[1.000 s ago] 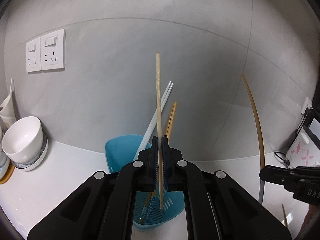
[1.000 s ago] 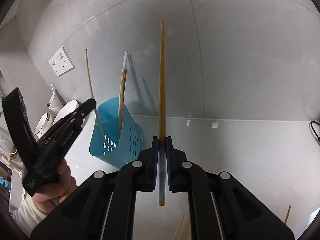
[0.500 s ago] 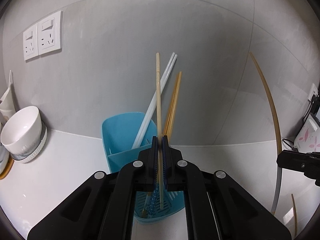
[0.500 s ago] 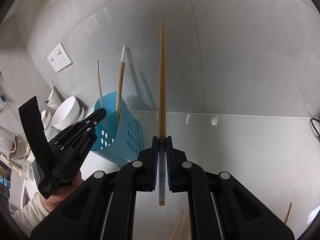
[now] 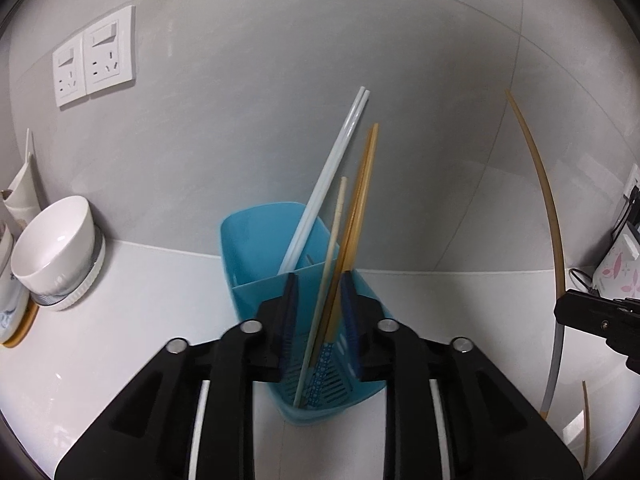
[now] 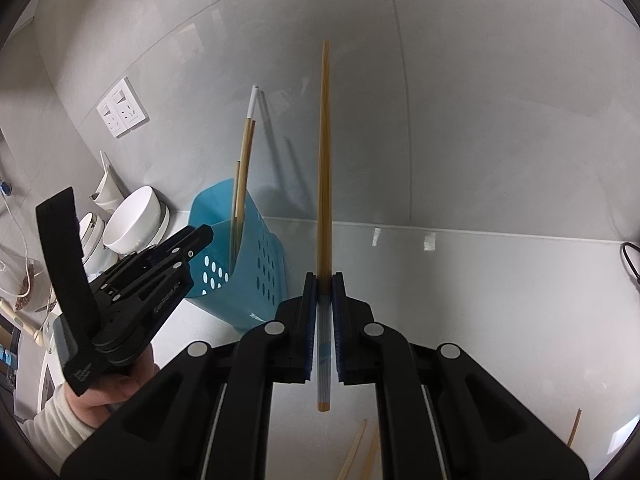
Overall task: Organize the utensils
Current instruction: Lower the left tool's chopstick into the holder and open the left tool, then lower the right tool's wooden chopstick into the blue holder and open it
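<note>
Now the left tool (image 5: 318, 312) stands spread, its jaws apart on either side of a pale chopstick (image 5: 334, 248) that leans free between them, its lower end down inside the blue holder (image 5: 256, 236); nothing is pinched there. That holder sits directly ahead of and below the left tool, with a white pair (image 5: 336, 164) and a brown pair (image 5: 362, 200) of chopsticks leaning toward the wall behind it.

Over on the right, the right tool (image 6: 324, 312) is pressed together on a long brown chopstick with a grey handle end (image 6: 324, 168), held upright, its long axis running straight along the fingers. From this tool the holder lies forward and to the left, well apart from the held stick, with the left tool hovering just beside the holder's near rim. So the left hand is nearer the holder, but the right carries the next piece.

By my reckoning, the coming move is a leftward carry and a lowering through the holder's open top. Open bench (image 6: 480, 280) lies ahead and to the right; a few loose chopsticks (image 6: 356, 456) rest near the right tool's underside.
</note>
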Action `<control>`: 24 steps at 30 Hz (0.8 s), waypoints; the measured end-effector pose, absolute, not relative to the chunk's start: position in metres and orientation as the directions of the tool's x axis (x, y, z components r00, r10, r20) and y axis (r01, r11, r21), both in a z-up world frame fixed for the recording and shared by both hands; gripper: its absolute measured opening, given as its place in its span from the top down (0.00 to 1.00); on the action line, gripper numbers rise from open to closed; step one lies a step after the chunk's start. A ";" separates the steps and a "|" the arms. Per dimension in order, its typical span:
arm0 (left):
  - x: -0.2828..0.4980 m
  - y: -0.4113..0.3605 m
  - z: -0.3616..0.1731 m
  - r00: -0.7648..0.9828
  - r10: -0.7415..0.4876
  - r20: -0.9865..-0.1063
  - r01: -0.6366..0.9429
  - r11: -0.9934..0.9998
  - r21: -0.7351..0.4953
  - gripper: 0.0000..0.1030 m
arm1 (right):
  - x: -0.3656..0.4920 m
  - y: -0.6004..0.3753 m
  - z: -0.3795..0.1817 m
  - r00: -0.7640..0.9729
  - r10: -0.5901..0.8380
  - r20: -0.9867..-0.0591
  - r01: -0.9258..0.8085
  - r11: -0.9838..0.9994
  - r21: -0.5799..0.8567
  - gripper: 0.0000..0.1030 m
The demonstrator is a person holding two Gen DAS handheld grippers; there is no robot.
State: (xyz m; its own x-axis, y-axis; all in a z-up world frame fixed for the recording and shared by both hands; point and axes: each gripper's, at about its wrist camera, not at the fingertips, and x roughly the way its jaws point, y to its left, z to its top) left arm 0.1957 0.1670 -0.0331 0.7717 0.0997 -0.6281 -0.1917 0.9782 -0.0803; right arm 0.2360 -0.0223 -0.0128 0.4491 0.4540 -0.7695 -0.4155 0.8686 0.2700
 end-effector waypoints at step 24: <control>0.152 0.210 -0.003 0.691 0.164 -0.704 -0.300 0.951 -0.073 0.06 | 0.249 0.058 0.010 0.480 0.621 -0.619 -0.563 0.760 0.325 0.93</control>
State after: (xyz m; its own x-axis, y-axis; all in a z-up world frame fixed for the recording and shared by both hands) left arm 0.1519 0.2100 -0.0027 0.6912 0.1640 -0.7038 -0.2996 0.9513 -0.0726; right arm 0.2493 0.0577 0.0097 0.4801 0.6211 -0.6195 -0.5634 0.7596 0.3249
